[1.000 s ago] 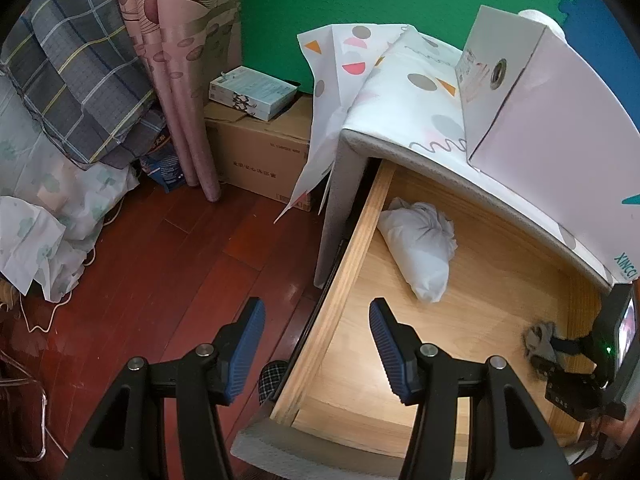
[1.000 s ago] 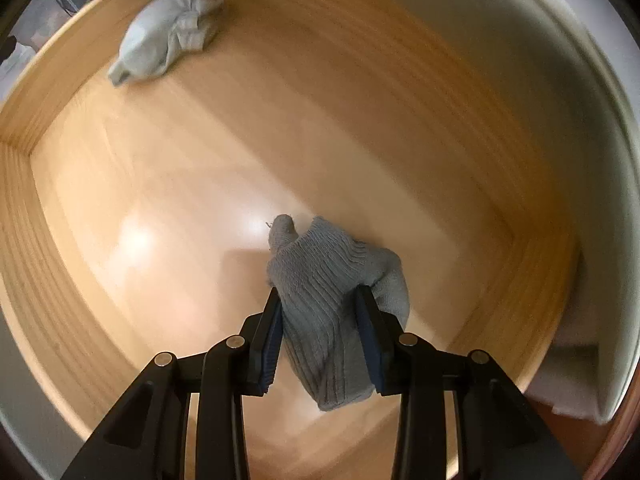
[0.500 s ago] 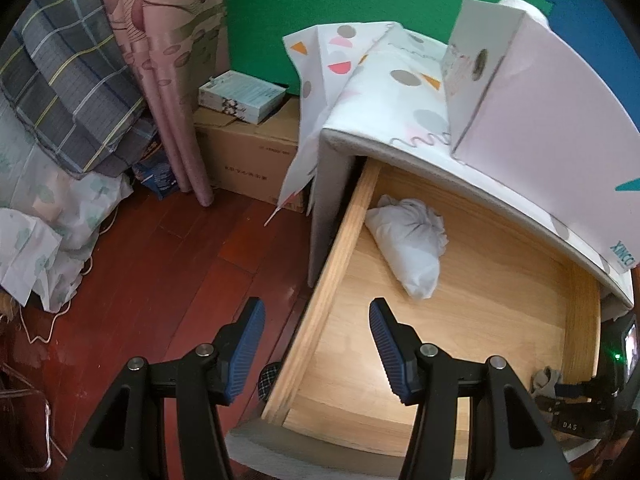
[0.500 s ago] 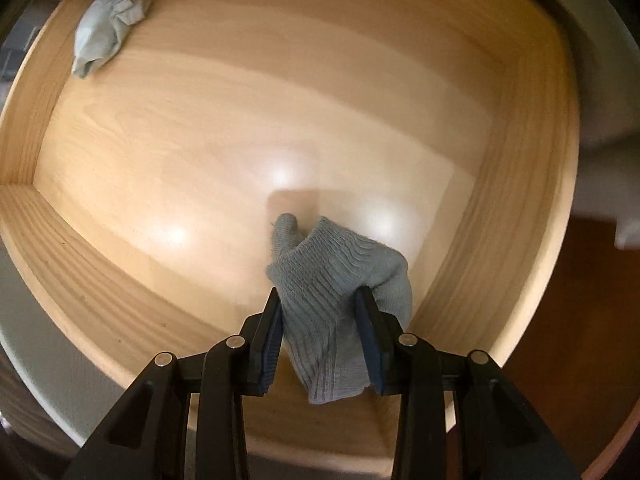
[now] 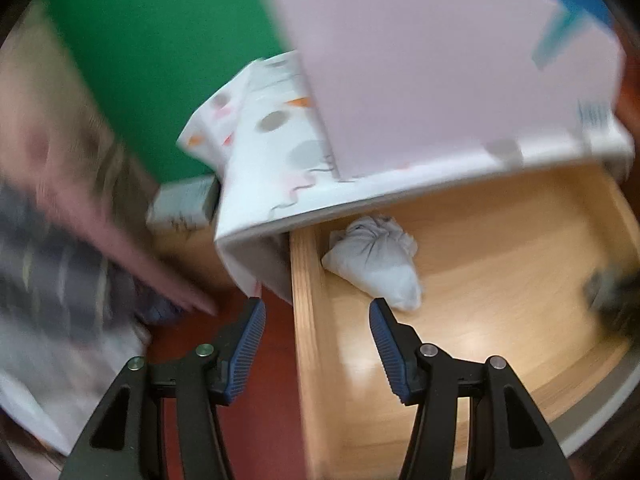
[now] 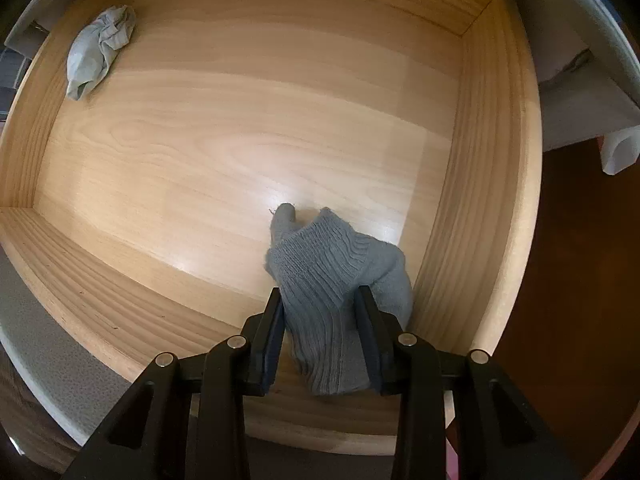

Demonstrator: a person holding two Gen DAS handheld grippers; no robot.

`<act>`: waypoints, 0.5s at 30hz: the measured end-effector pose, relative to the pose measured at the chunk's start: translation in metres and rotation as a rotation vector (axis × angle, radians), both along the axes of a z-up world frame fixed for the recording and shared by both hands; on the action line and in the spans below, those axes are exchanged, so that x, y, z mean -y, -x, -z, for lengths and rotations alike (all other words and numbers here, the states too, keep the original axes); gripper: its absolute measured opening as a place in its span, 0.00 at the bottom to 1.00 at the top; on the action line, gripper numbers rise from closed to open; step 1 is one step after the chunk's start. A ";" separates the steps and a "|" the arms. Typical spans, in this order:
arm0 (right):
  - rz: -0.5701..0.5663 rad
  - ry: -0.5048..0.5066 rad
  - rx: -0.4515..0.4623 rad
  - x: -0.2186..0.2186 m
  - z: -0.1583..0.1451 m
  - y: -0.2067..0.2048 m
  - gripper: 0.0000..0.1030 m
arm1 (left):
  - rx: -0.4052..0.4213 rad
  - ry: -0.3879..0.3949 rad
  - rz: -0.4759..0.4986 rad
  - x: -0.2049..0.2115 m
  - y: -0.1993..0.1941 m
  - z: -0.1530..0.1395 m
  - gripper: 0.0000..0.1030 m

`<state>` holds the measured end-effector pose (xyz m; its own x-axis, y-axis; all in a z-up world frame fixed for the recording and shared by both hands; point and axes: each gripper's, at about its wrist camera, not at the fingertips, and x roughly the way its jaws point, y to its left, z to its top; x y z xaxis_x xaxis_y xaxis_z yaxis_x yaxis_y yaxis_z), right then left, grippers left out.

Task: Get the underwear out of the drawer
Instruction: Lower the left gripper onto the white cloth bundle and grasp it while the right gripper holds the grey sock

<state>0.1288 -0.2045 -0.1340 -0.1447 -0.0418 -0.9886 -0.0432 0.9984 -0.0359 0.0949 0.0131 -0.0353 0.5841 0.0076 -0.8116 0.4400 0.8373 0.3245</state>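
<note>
Two garments show in the open wooden drawer (image 6: 480,160): the right hand-held gripper (image 6: 320,336) is clamped on grey ribbed underwear (image 6: 332,280) near the drawer's front right corner, while a pale bundle (image 6: 100,50) lies in the far corner. Left hand-held gripper (image 5: 316,344) hangs parted, holding nothing, over the drawer's side wall.

Left wrist view motion-blurred; curtain (image 5: 100,216) smeared, dark grey item (image 5: 612,292) at right edge unidentifiable

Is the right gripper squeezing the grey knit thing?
Touching. In the right wrist view the right gripper has its jaws pressed on both sides of the grey knit cloth, which bunches between them above the drawer.
</note>
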 end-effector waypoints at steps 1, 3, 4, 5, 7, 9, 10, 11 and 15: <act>-0.001 0.000 0.007 -0.001 0.000 0.001 0.34 | -0.013 -0.026 0.039 0.005 -0.002 0.005 0.54; -0.001 0.000 0.017 0.000 -0.004 0.003 0.33 | -0.015 -0.059 0.084 0.010 -0.004 0.012 0.54; -0.001 0.000 0.022 0.000 -0.003 0.004 0.34 | -0.016 -0.077 0.105 0.012 -0.006 0.016 0.54; -0.001 0.000 0.025 0.002 -0.003 0.004 0.34 | -0.017 -0.105 0.134 0.015 -0.008 0.022 0.54; 0.000 0.000 0.033 0.004 -0.012 0.014 0.34 | -0.013 -0.146 0.182 0.018 -0.008 0.029 0.54; 0.000 0.000 0.038 0.005 -0.023 0.011 0.34 | 0.009 -0.206 0.249 0.022 -0.005 0.037 0.54; 0.001 0.000 0.041 0.003 -0.027 0.009 0.34 | 0.020 -0.230 0.282 0.023 -0.002 0.041 0.54; 0.001 0.003 0.040 0.002 -0.030 0.011 0.34 | 0.039 -0.258 0.327 0.024 0.001 0.045 0.54; 0.010 0.002 0.051 0.003 -0.031 0.017 0.34 | 0.068 -0.339 0.433 0.023 0.002 0.059 0.54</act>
